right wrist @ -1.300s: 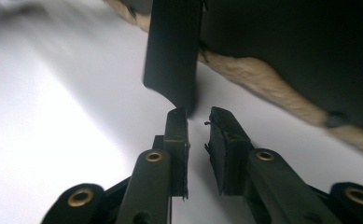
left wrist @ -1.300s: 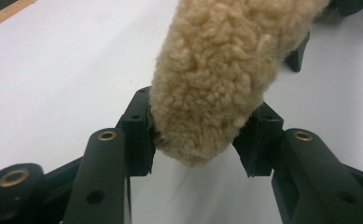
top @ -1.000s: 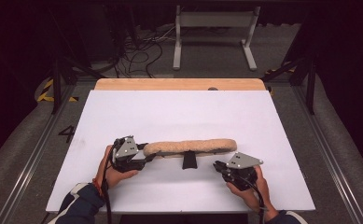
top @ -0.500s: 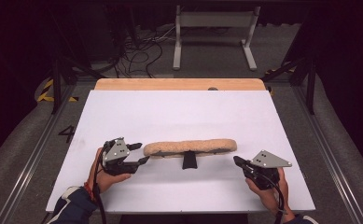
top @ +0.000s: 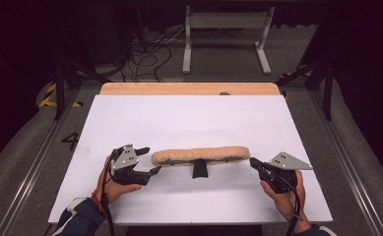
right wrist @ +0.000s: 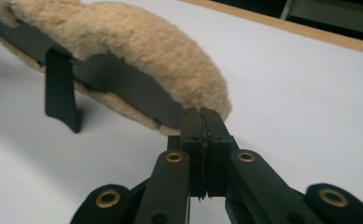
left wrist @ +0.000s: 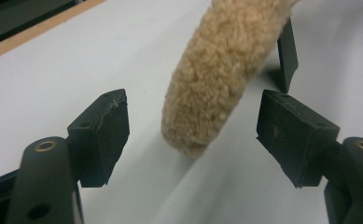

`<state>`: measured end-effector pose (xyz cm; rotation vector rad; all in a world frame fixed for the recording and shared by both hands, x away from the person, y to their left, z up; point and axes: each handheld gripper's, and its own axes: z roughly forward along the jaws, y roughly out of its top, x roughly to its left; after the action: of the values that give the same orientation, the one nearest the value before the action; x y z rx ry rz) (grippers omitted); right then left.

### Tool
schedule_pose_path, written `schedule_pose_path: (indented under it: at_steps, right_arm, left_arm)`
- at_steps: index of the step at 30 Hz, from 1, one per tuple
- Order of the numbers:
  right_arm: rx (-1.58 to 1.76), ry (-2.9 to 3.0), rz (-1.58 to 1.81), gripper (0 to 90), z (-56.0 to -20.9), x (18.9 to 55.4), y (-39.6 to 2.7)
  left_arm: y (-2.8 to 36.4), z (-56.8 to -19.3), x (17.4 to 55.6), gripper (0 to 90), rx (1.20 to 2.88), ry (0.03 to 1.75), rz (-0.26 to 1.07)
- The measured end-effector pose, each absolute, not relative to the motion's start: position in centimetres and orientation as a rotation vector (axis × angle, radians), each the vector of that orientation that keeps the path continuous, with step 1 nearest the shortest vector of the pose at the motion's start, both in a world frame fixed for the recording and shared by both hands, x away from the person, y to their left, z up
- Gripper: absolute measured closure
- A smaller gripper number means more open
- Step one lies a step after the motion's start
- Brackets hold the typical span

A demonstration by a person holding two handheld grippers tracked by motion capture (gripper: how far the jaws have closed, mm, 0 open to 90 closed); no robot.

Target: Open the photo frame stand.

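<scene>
Risking a lopsided pickup: the left gripper (top: 147,162) stands spread, its jaws having just been opening, with the fleece pad's near end between the pads (left wrist: 102,135) but touching neither. Should it close off-centre, the soft pile would probably squash and slip, and the pad could swivel on its stub. The right gripper (right wrist: 200,122) is pressed together on nothing, tips just beside the far end; a nudge from there would likely skid the pad across the smooth white board (top: 189,118).

Item: fleece applicator pad (top: 201,155), tan, long, on a black backing plate (right wrist: 123,84) with a short black handle stub (top: 199,168). Location: flat on the board, between the two grippers, lengthwise from one to the other; left end inside the spread jaws, right end just ahead of the shut tips. Beyond: wooden table edge (top: 189,88), well apart.
</scene>
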<state>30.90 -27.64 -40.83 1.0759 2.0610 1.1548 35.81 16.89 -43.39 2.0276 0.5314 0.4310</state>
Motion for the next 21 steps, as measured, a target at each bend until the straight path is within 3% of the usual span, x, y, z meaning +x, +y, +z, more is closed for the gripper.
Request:
schedule_pose_path:
  at_steps: [21]
  right_arm:
    - [1.092,2.043,1.217,90.0,-40.5,32.7,-27.6]
  left_arm:
    - [16.3,-43.3,36.5,42.6,2.026,0.476,0.346]
